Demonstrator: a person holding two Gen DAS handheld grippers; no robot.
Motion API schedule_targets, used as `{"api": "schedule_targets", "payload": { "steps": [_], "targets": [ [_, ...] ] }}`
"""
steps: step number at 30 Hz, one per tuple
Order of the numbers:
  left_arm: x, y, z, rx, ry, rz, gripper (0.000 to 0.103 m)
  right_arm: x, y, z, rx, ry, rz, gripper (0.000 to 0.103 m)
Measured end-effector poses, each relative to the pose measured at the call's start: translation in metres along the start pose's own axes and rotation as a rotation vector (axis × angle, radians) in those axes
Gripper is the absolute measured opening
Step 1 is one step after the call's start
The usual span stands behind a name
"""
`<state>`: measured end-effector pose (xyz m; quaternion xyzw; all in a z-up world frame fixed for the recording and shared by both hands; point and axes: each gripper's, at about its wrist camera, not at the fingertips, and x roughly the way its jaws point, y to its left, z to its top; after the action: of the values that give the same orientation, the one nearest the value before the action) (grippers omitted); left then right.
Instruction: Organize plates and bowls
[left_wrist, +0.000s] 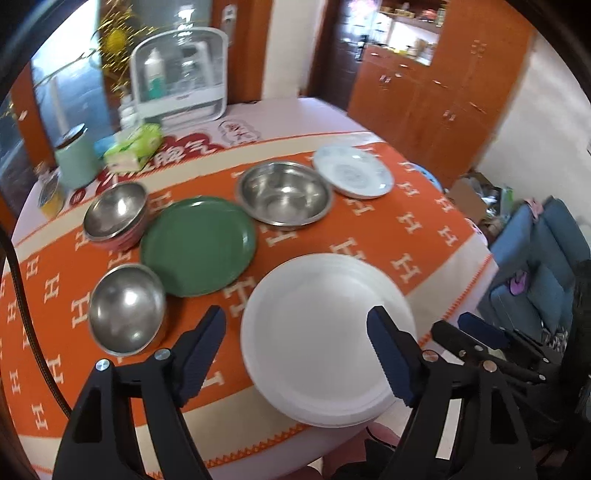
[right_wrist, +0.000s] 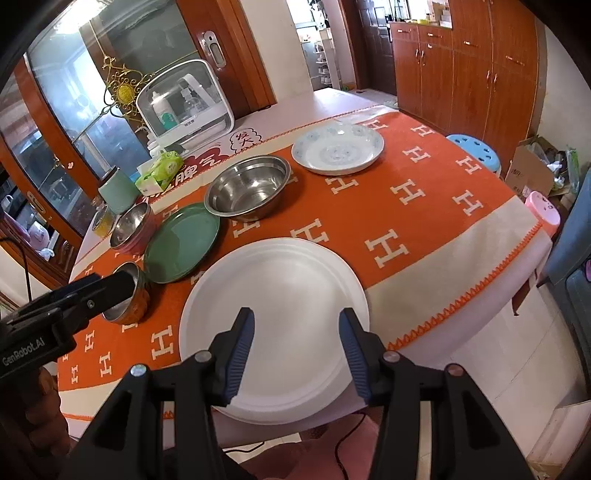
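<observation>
Both tools, left (left_wrist: 297, 326) and right (right_wrist: 297, 328), gape empty above the white plate (right_wrist: 280, 295).

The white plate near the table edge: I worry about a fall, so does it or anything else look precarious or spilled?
Yes: the round white plate overhangs the near edge of the orange-clothed table. Nothing is spilled or broken.

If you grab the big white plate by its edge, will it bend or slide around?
The white plate looks thin and matte with a pressed, ridged rim, like a disposable one, so it is probably light and may flex when lifted by one edge. It sits on the woven orange cloth, which likely keeps it from sliding much.
</observation>
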<state>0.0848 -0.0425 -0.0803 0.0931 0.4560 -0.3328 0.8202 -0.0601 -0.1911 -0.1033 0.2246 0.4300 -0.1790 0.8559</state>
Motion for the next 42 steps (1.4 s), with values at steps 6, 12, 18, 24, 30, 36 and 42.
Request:
{"api": "schedule_targets", "payload": {
  "steps": [6, 12, 18, 24, 30, 36, 42],
  "targets": [
    [-0.003, -0.025, 0.009, 0.056, -0.036, -0.013, 0.079, -0.012, -0.005, 0.006, -0.029, -0.039, -0.007, 0.050],
    [-0.001, -0.043, 0.020, 0.039, -0.067, -0.018, 0.079, -0.019, -0.018, 0.018, -0.107, -0.062, 0.002, 0.061],
    [0.015, -0.073, 0.037, -0.015, -0.075, 0.014, 0.079, -0.016, -0.053, 0.041, -0.168, -0.055, 0.045, 0.061],
    [0.038, -0.108, 0.054, -0.093, -0.066, 0.033, 0.079, -0.009, -0.097, 0.070, -0.207, -0.040, 0.085, 0.062],
    [0.066, -0.137, 0.072, -0.166, -0.062, 0.073, 0.079, 0.008, -0.138, 0.106, -0.268, -0.016, 0.133, 0.062],
    [0.095, -0.153, 0.093, -0.289, -0.048, 0.096, 0.079, 0.028, -0.172, 0.139, -0.300, 0.024, 0.181, 0.062],
    [0.117, -0.154, 0.107, -0.412, -0.052, 0.096, 0.079, 0.050, -0.198, 0.167, -0.294, 0.057, 0.233, 0.062]
  ]
}}
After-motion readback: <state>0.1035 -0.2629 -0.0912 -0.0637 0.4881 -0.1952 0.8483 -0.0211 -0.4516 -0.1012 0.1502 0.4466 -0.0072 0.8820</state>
